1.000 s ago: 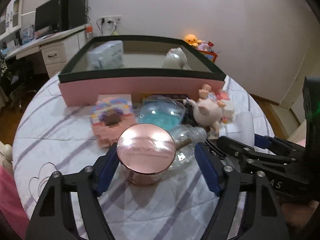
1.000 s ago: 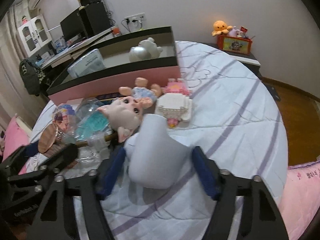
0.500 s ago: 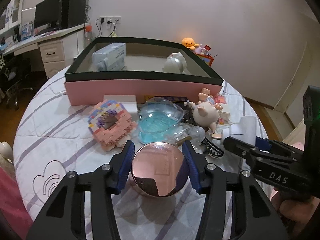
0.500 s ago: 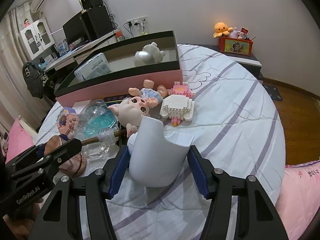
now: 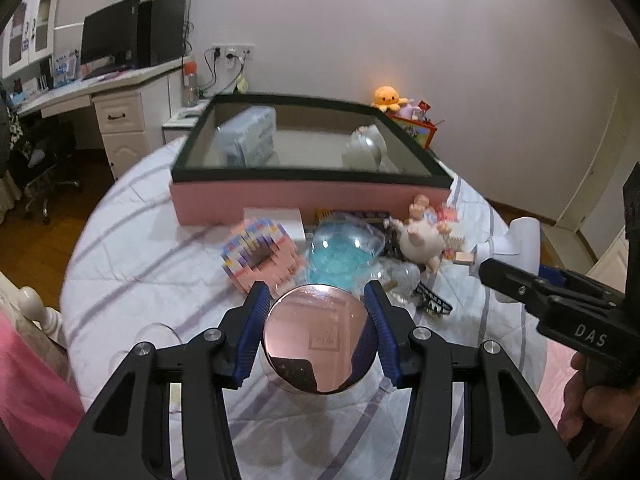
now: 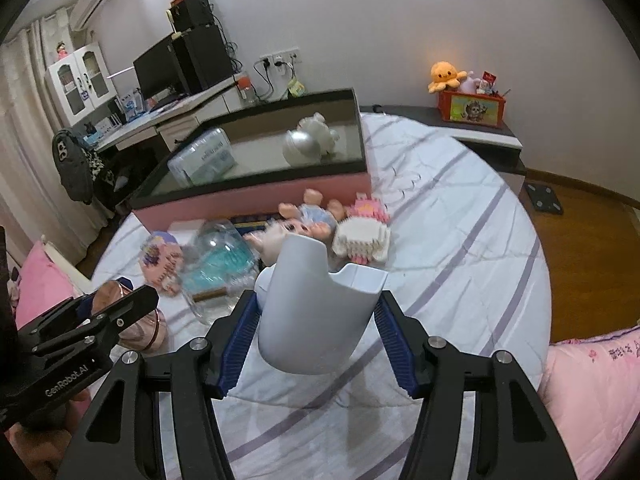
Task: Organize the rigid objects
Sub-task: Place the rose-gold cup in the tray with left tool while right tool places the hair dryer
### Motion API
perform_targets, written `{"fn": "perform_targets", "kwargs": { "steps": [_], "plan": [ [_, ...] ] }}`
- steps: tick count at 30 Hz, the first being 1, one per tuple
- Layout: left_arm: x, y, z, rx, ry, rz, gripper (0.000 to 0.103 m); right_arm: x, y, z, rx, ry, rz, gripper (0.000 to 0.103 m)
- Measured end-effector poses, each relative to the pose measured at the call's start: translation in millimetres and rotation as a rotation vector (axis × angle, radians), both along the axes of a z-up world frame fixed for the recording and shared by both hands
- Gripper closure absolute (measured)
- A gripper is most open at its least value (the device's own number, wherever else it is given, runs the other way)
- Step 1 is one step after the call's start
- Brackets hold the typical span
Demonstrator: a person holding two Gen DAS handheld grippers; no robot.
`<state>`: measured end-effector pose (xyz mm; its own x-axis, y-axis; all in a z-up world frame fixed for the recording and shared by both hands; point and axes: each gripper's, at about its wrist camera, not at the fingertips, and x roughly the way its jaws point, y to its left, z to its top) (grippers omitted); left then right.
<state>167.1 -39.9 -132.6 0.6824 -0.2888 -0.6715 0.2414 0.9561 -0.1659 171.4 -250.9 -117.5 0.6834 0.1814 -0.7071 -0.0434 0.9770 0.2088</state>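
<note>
My left gripper [image 5: 316, 304] is shut on a round pink metallic tin [image 5: 318, 338] and holds it above the white bedspread. My right gripper [image 6: 318, 312] is shut on a white plastic holder [image 6: 316, 312] and holds it off the bed too; the holder also shows in the left wrist view [image 5: 516, 246]. A pink box with a dark rim [image 5: 304, 196] stands behind the clutter, with a tissue pack [image 5: 246, 140] and a white figure [image 5: 366, 150] inside. In the right wrist view the box [image 6: 256, 196] is at the upper left.
Between grippers and box lie a pink block toy [image 5: 260, 254], a clear bag with blue contents [image 5: 344, 250], a pig doll [image 5: 424, 236], a white block toy [image 6: 364, 236] and a clear bottle [image 5: 400, 276]. A desk [image 5: 100, 92] stands far left.
Both grippers closed on their objects and lifted them. The view rose and pulled back from the clutter; the tin and holder left the bedspread.
</note>
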Motion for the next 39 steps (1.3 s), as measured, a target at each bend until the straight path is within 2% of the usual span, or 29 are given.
{"fn": "perform_targets", "kwargs": {
  "steps": [8, 13, 17, 21, 27, 39],
  "plan": [
    [15.3, 14.0, 51.6, 0.002, -0.124, 0.024, 0.053, 15.4, 13.8, 50.0, -0.015, -0.105, 0.054, 0.042],
    [51.1, 19.0, 82.7, 0.01, -0.205, 0.054, 0.053, 49.9, 23.0, 74.9, -0.031, -0.158, 0.08, 0.042],
    [89.5, 15.9, 92.9, 0.022, -0.226, 0.058, 0.053, 90.9, 29.2, 86.1, -0.037, -0.175, 0.093, 0.042],
    [132.3, 7.8, 89.3, 0.035, -0.207, 0.053, 0.053, 132.2, 31.1, 86.8, -0.042, -0.164, 0.091, 0.042],
    [180.0, -8.6, 71.0, 0.038, -0.157, 0.031, 0.053, 186.9, 28.0, 69.1, -0.053, -0.106, 0.084, 0.042],
    [223.8, -24.9, 40.9, 0.046, -0.083, 0.017, 0.053, 237.9, 28.5, 28.0, -0.088, 0.016, 0.093, 0.042]
  ]
}}
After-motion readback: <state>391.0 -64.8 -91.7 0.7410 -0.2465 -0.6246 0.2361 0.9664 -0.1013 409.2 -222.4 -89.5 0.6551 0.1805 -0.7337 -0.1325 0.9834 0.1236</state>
